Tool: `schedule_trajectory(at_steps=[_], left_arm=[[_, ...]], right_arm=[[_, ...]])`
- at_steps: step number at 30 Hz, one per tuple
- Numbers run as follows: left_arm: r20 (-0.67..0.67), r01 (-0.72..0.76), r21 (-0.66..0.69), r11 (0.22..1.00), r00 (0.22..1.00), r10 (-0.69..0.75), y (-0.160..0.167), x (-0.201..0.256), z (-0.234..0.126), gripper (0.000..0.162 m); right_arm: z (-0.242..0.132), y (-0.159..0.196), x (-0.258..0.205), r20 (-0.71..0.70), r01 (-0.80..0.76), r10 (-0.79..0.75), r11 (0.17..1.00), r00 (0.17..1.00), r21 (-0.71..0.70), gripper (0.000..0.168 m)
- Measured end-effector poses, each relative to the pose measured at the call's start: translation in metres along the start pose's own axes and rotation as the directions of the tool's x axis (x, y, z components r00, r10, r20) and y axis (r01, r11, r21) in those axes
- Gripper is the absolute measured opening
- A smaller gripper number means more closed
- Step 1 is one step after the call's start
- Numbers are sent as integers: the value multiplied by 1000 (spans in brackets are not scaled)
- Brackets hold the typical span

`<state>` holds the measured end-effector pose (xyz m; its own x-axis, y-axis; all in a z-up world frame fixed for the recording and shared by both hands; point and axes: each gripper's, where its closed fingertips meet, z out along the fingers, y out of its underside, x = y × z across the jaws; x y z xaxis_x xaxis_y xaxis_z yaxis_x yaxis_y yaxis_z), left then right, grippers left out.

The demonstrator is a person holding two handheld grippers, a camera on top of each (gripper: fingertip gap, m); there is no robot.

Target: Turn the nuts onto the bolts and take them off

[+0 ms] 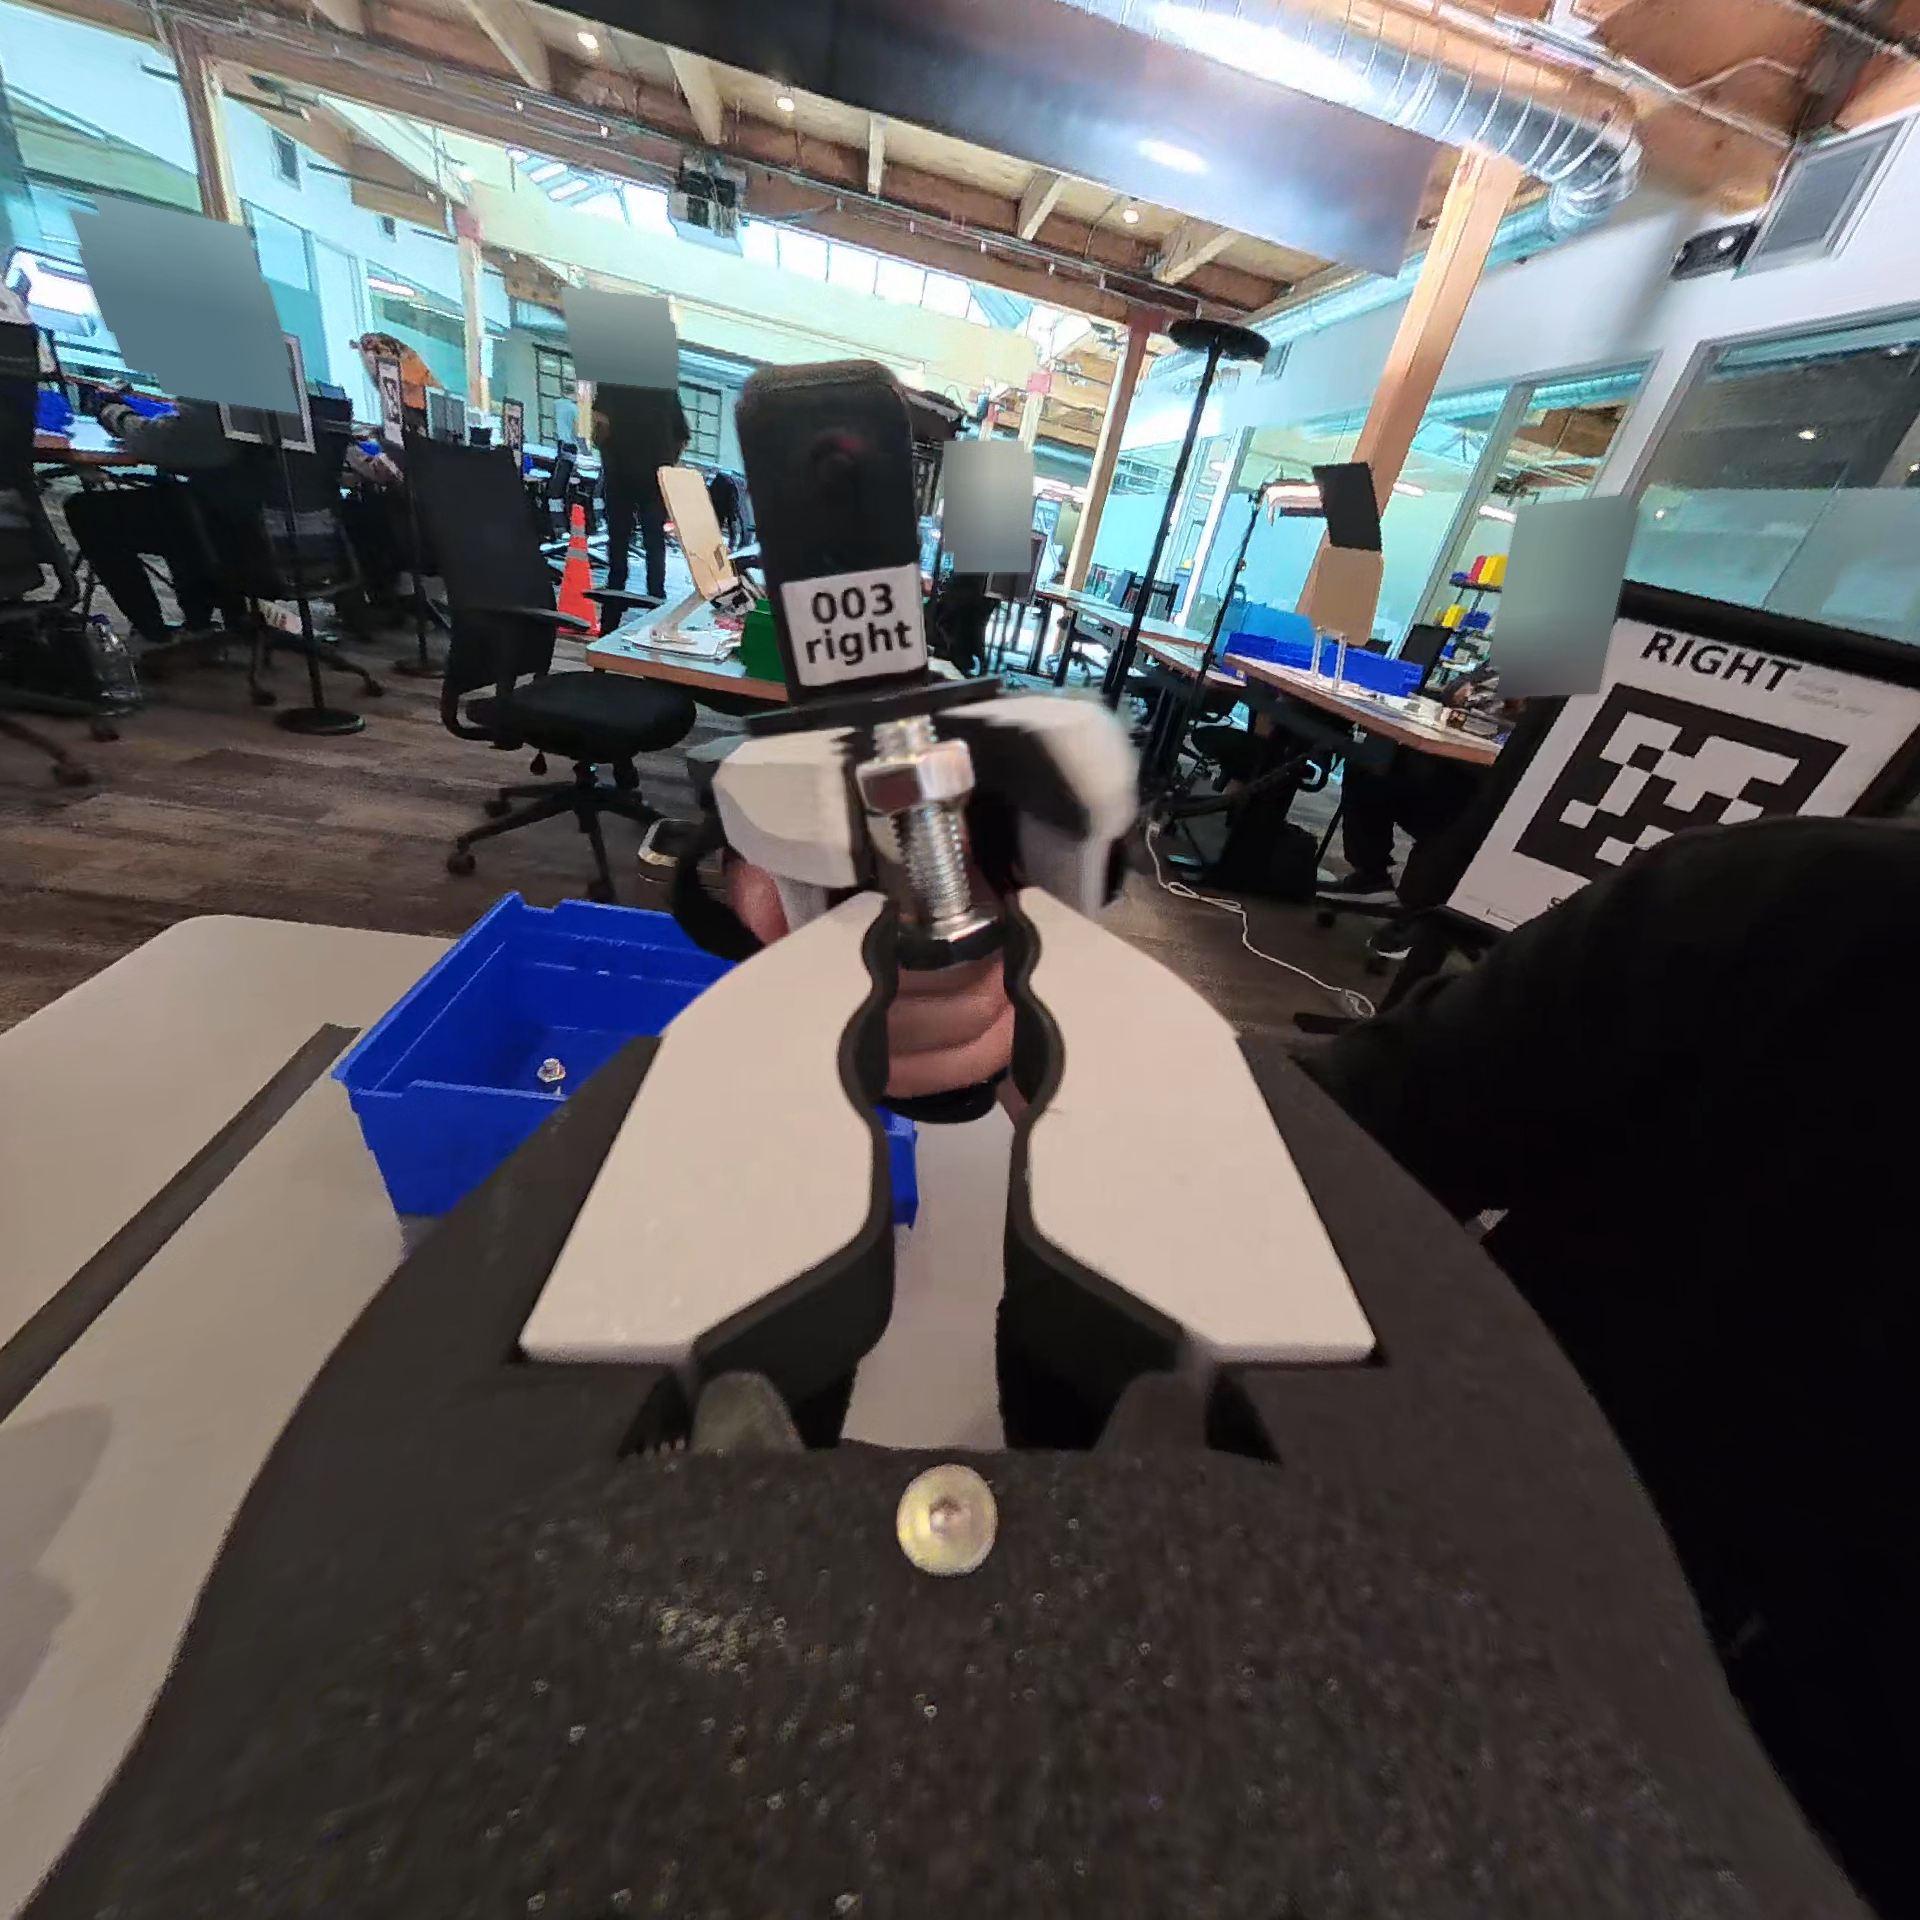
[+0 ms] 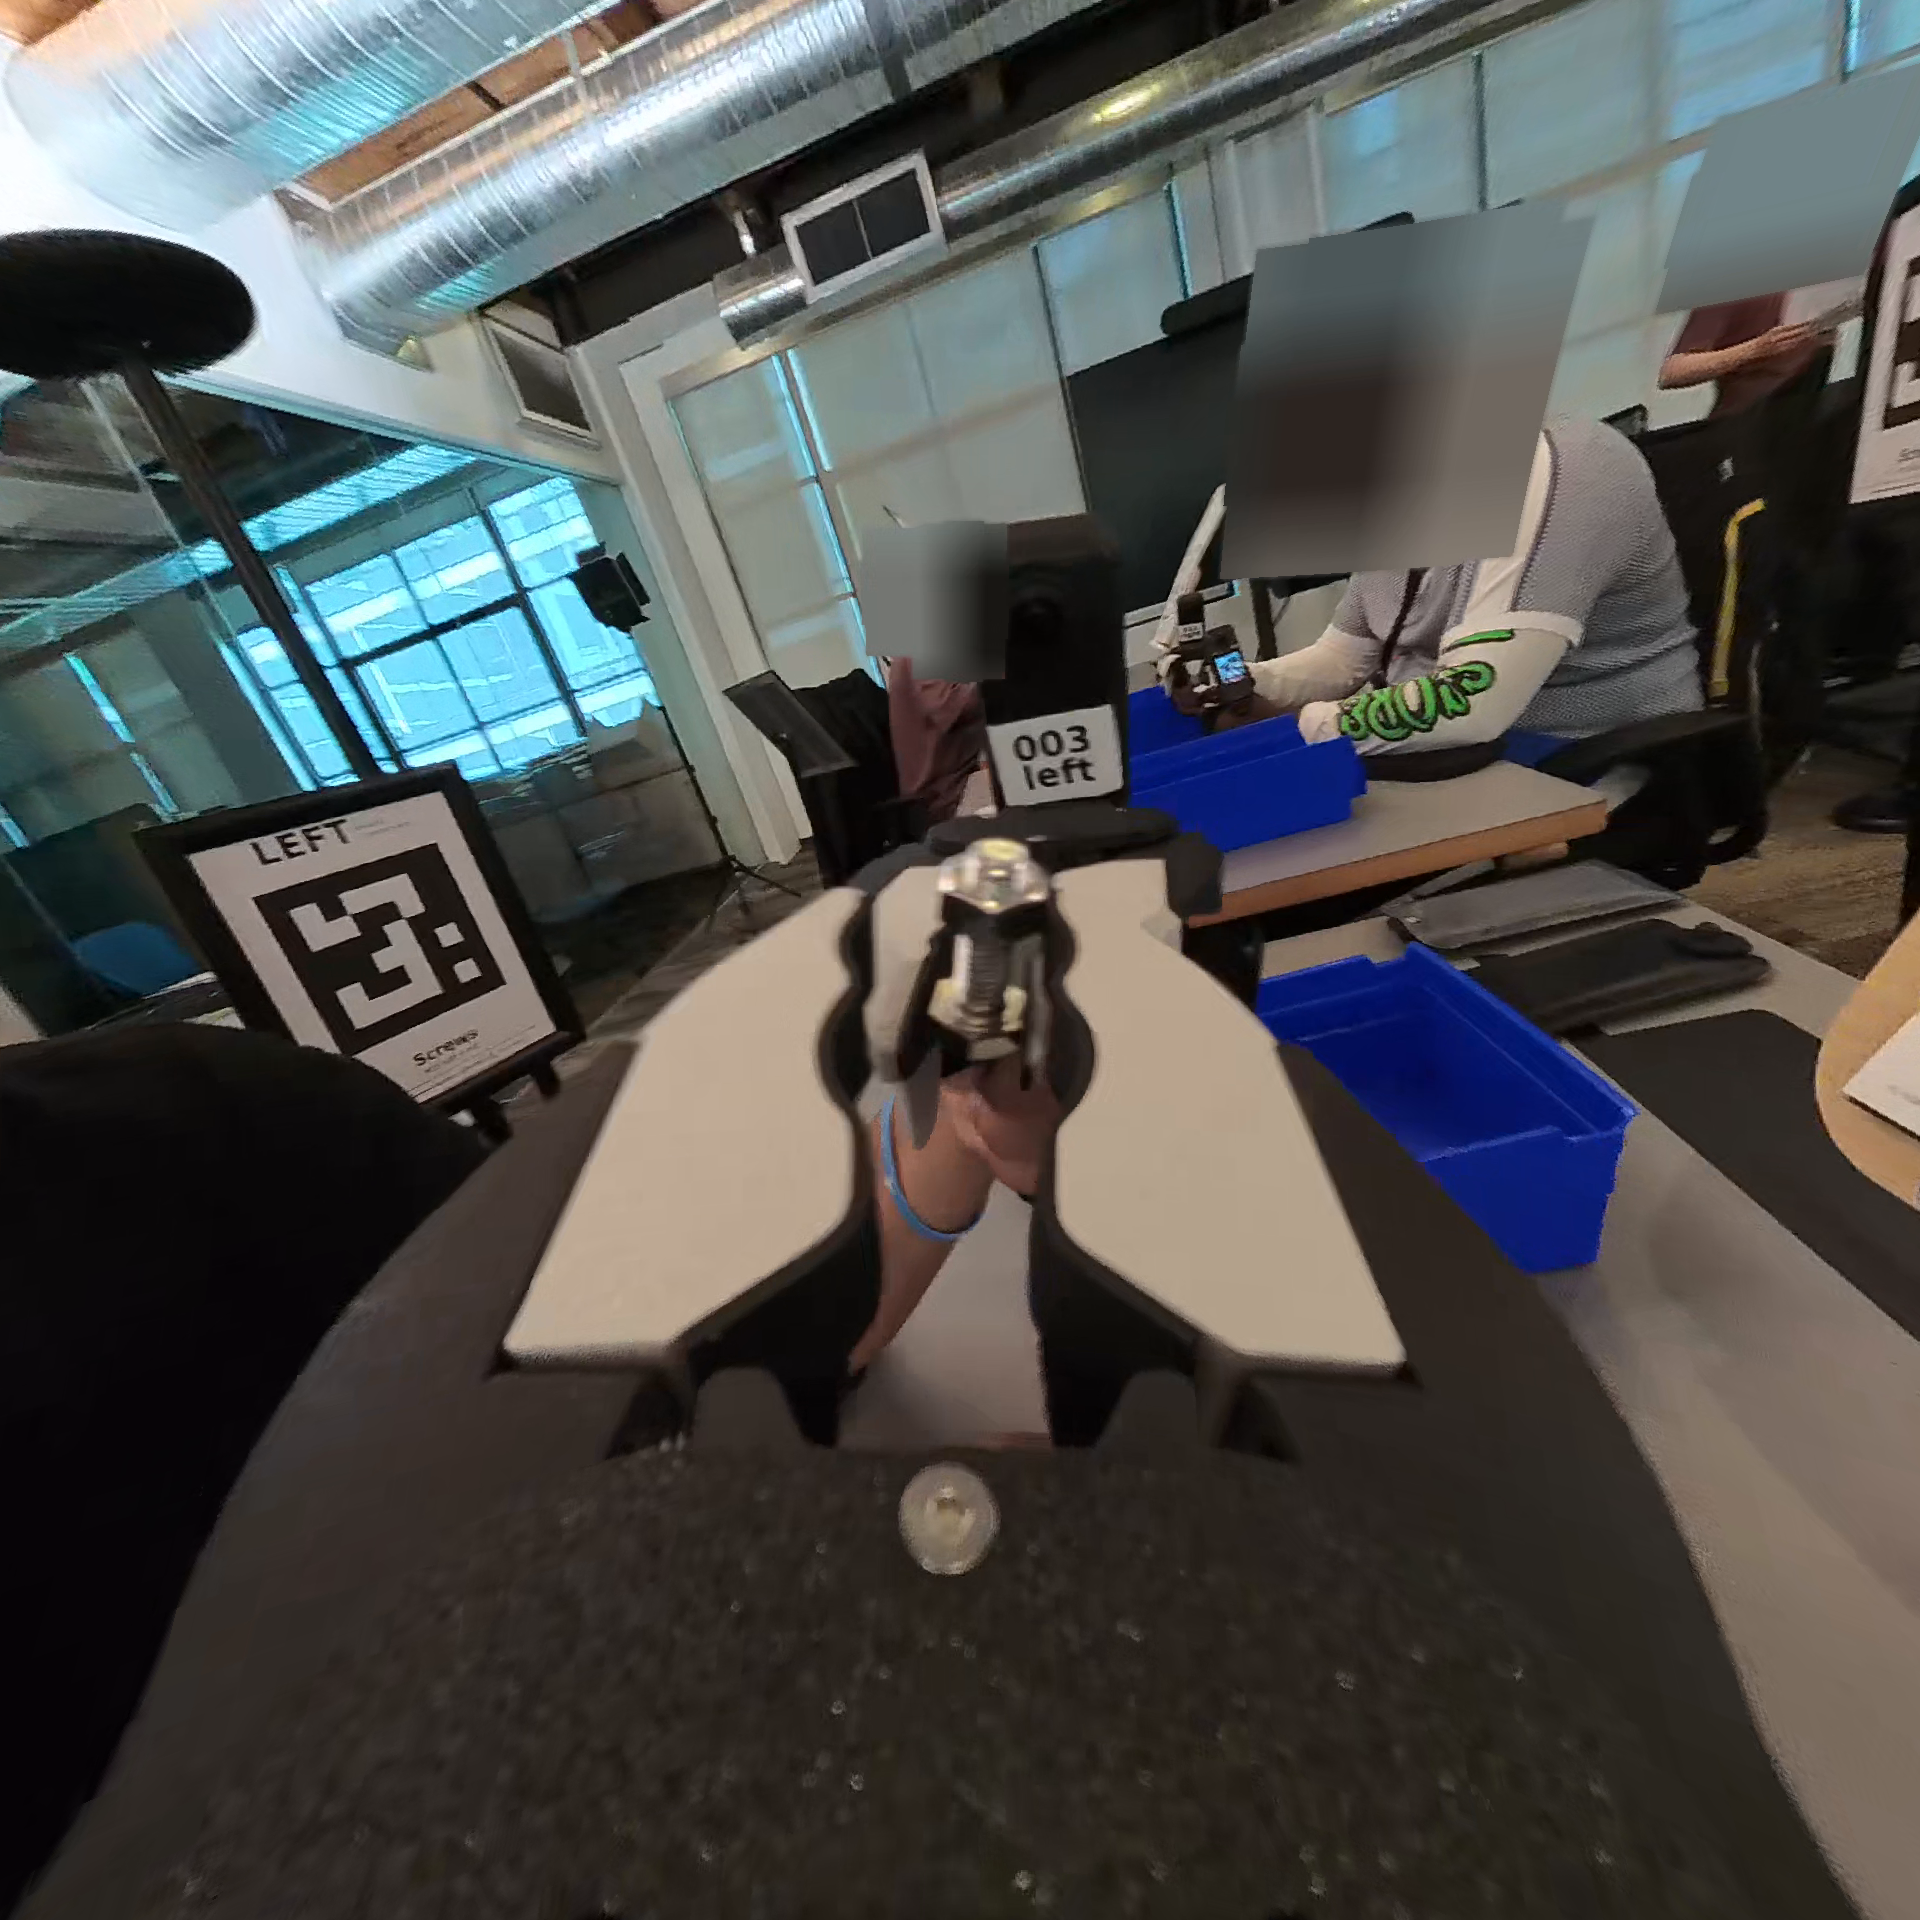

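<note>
We saw the pale grey tabletop [image 1: 156,1039] spread under everything. Behind the work, in the left wrist view, a black-framed white board with a black-and-white square pattern [image 1: 1683,769] stood on the right. On the table to the left sat an open blue plastic bin [image 1: 447,1143]. Above the table's edge the two hand-held grippers faced each other, both raised clear of the table. The left gripper [image 1: 951,925], with white fingers and black pads, was narrowed onto the hexagonal head at the lower end of a silver threaded steel bolt [image 1: 930,873] and held it firmly. The right wrist view showed that same grip [image 2: 977,1023] from the other side. The bolt [image 2: 982,961] stood nearly upright between the two tools. The right gripper [image 2: 956,904] had its fingers close on either side of the silver hexagonal nut [image 2: 992,894]. Seen from the left wrist view, that gripper [image 1: 914,790] was blurred, and we could not tell whether it was pressing on the nut or merely flanking it. The nut [image 1: 914,784] sat high on the thread, with a short length of bare thread above it. Smallest of all, a little silver fastener [image 1: 549,1070] lay on the bin's floor.
</note>
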<state>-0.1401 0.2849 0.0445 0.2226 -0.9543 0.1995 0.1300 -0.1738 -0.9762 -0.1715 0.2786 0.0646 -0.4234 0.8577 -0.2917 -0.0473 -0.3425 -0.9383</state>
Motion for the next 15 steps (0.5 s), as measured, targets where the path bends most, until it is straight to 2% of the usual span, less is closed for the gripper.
schedule_trajectory(at_steps=[1,7,10,12,15], left_arm=[[-11,-6,-4,1000,1000,6,0,3,1,18],[138,-80,-48,996,987,85,2,-9,2,18],[273,-119,-106,987,951,144,6,-19,-2,45],[369,-85,-121,989,921,124,24,-27,-7,55],[484,79,-126,989,875,-9,86,-39,-17,57]], right_arm=[[-1,0,4,-22,12,-12,1000,1000,-5,18],[-6,-1,10,-51,23,-24,1000,998,-10,17],[-16,-15,4,-83,64,-61,998,995,30,17],[-39,-30,-4,-191,164,-158,986,969,15,18],[-102,-47,-14,-455,317,-351,936,819,-151,17]])
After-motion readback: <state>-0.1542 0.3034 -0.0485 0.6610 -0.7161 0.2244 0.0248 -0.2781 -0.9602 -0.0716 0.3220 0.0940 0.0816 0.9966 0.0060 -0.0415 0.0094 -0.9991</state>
